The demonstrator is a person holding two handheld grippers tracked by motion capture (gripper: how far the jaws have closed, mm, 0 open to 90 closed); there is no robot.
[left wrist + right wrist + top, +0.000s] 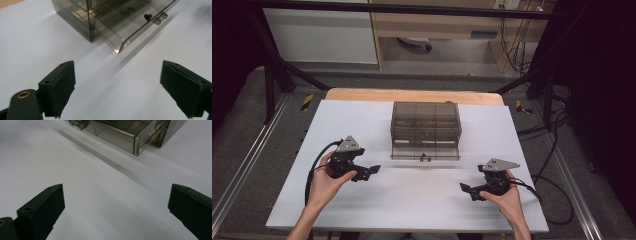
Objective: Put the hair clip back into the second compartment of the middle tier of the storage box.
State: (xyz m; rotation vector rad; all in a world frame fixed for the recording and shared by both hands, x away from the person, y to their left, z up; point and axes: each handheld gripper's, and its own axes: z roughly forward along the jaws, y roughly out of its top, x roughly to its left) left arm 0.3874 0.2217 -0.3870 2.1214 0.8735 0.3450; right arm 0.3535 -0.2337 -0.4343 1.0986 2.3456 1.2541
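Observation:
A smoky see-through drawer box [426, 122] stands at the middle back of the white board, its bottom drawer [425, 151] pulled out toward me. The left gripper [368, 172] is held just left of the drawer front, pointing right, open and holding nothing. In the left gripper view the jaws [120, 87] stand wide apart over bare board, with the drawer box [110, 20] ahead and a small black screw [148, 16] by the drawer's handle. The right gripper [469, 191] is near the front right, pointing left, open and holding nothing. Its own view [116, 212] has the drawer [120, 135] ahead.
The white board [412, 200] lies on a wooden table [412, 95]. Black cables [557, 200] trail off the right side, and one loops at the left wrist. A metal frame and floor rails surround the table.

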